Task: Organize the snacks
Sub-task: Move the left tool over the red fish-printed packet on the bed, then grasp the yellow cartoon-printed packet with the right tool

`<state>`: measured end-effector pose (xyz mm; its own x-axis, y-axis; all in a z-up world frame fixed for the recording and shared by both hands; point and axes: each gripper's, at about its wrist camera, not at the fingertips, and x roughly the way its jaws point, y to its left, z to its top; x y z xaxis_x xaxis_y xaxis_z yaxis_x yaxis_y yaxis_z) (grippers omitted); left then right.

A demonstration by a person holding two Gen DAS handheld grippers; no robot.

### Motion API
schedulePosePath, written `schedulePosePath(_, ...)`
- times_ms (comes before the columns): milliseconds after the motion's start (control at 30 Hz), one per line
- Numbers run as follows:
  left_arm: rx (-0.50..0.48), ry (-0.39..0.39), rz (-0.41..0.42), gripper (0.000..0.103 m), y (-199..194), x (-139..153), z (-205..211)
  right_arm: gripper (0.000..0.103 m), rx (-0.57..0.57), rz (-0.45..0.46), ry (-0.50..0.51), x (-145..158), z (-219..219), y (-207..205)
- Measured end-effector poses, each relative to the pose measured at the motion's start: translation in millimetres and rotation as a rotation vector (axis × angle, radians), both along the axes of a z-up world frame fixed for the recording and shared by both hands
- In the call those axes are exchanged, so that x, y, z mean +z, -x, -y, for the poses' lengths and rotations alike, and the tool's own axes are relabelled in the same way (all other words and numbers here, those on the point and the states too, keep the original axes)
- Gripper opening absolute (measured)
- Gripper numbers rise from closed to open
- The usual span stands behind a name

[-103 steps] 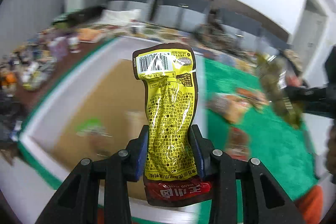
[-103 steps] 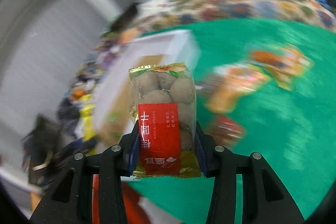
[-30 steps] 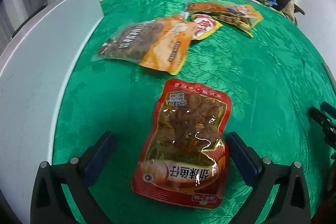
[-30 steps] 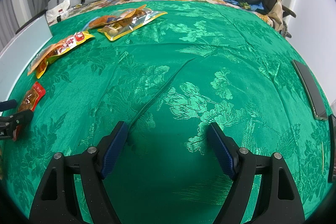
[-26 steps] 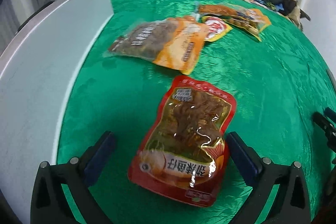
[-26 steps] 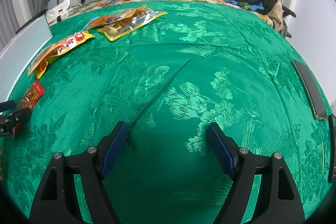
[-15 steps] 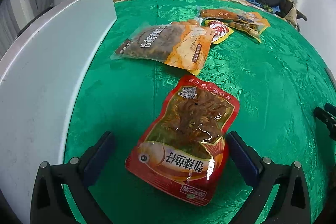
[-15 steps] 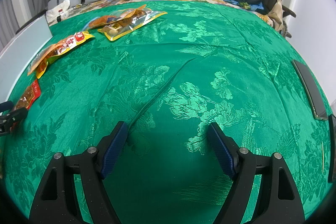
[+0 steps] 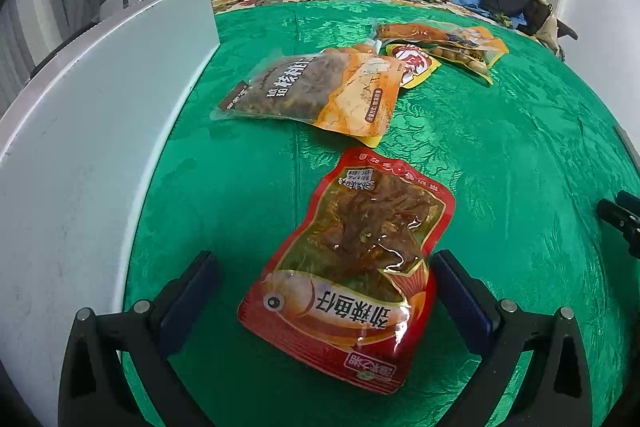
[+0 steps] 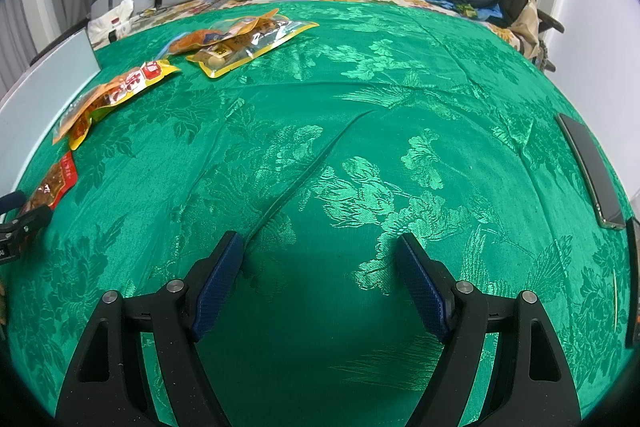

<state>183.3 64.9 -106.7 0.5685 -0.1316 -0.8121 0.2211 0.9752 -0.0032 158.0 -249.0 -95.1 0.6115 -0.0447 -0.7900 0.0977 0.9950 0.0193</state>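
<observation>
Left gripper (image 9: 326,297): the fingers (image 9: 188,291) are spread wide on either side of the red fish-snack pouch (image 9: 356,267); the right pad is just beside its edge, contact cannot be told, and nothing is gripped.
Pouch placement: it is laid flat on the green surface (image 9: 500,131), label upward, probably so the fingers can close across its width.
Right gripper (image 10: 320,287): it is held wide open over bare cloth; nothing is held.
Other snacks: the orange walnut bag (image 9: 316,91) and two smaller packs (image 9: 440,47) are left beyond the pouch.
White box (image 9: 80,147): it stands along the left, probably the sorting destination.
</observation>
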Motion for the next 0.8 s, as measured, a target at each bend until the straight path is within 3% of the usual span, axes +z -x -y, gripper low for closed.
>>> schedulePosePath(333,-0.026,0.006,0.0,0.103,-2,-1,-3,0.085,0.012,-0.003,-0.007,0,-1,-2)
schedulePosePath(433,-0.027,0.006,0.0,0.103,-2,-1,-2,0.084,0.073,-0.073,-0.042,6,-12,-21)
schedulePosePath(533,-0.027,0.006,0.0,0.103,-2,-1,-2,0.084,0.254,-0.032,-0.124,34,-53,-50)
schedulePosePath(667,-0.027,0.006,0.0,0.103,-2,-1,-2,0.083,0.576,-0.049,-0.116,69,-145,-115)
schedulePosePath(767,-0.027,0.006,0.0,0.103,-2,-1,-2,0.083,0.751,-0.109,-0.052,71,-206,-158)
schedulePosePath(800,-0.027,0.006,0.0,0.103,-2,-1,-2,0.083,0.8,-0.131,0.011,66,-228,-172)
